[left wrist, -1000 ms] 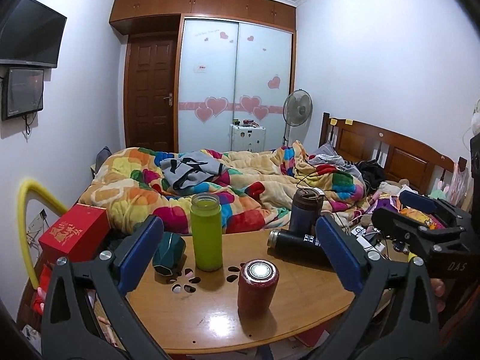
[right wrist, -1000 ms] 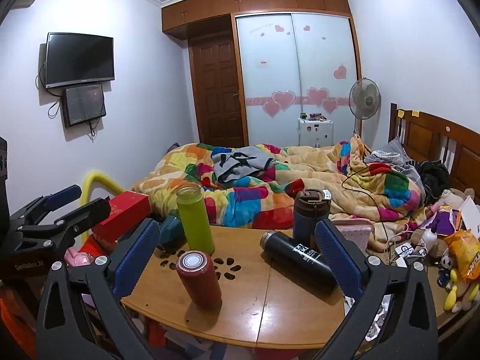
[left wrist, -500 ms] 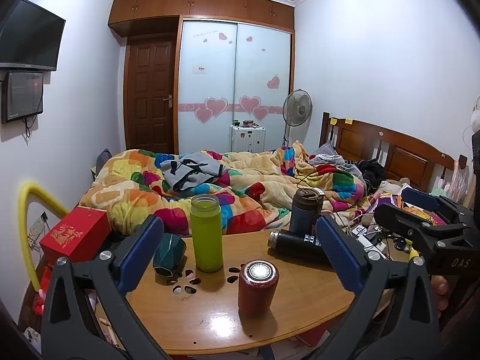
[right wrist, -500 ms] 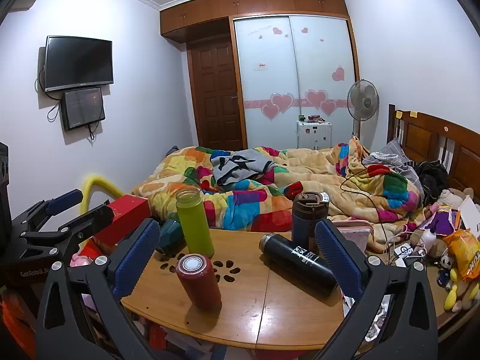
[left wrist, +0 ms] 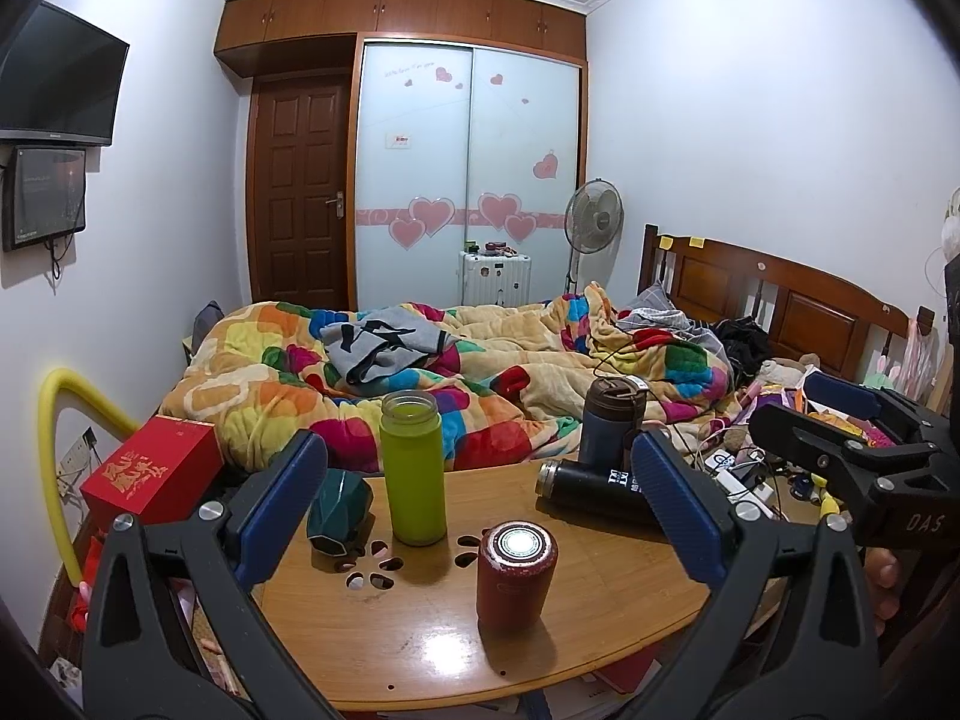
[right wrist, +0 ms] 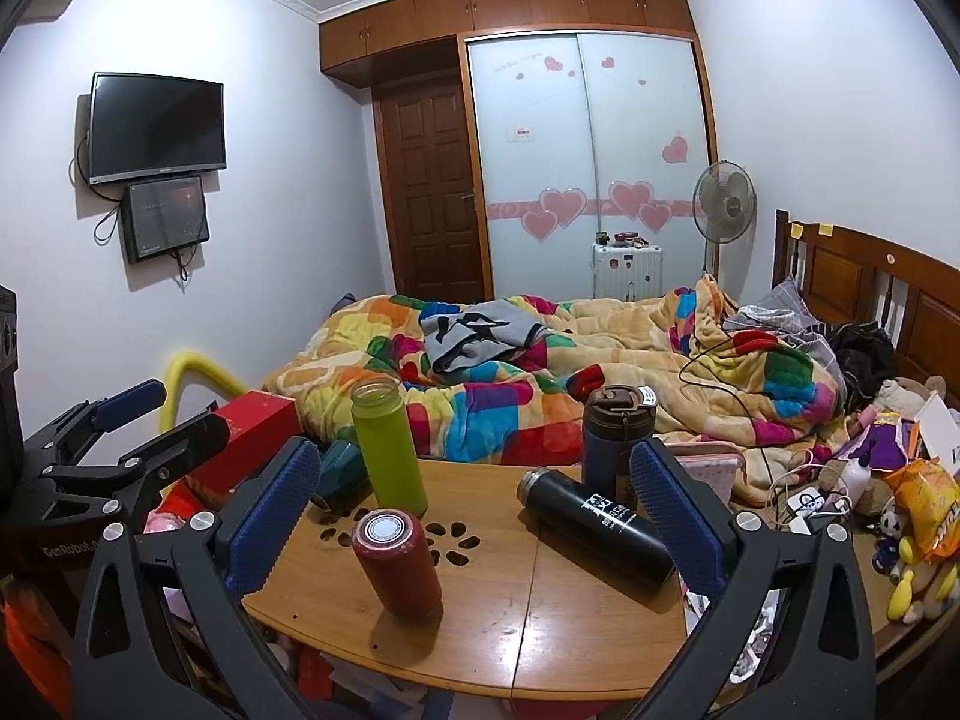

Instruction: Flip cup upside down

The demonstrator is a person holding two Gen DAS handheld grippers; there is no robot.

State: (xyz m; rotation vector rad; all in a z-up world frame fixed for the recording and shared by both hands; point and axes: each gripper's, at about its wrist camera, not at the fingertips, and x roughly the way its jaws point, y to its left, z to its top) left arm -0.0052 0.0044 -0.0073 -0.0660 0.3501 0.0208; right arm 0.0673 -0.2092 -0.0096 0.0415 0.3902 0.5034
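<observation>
A red cup (left wrist: 516, 576) stands upright near the front of the round wooden table (left wrist: 600, 612); it also shows in the right wrist view (right wrist: 396, 561). A green bottle (left wrist: 413, 467) stands behind it. A black flask (right wrist: 594, 525) lies on its side at the right, with a dark lidded tumbler (right wrist: 617, 435) upright behind it. My left gripper (left wrist: 474, 504) is open and empty, held above the table's front. My right gripper (right wrist: 471, 513) is open and empty, also above the front edge.
A teal faceted cup (left wrist: 338, 510) sits at the table's left. A red box (left wrist: 150, 468) and a yellow tube (left wrist: 60, 420) are to the left. A bed with a colourful blanket (left wrist: 480, 384) lies behind. Clutter and cables (right wrist: 840, 480) fill the right side.
Both views have shifted only slightly. Nothing on the table has moved and both grippers stay open.
</observation>
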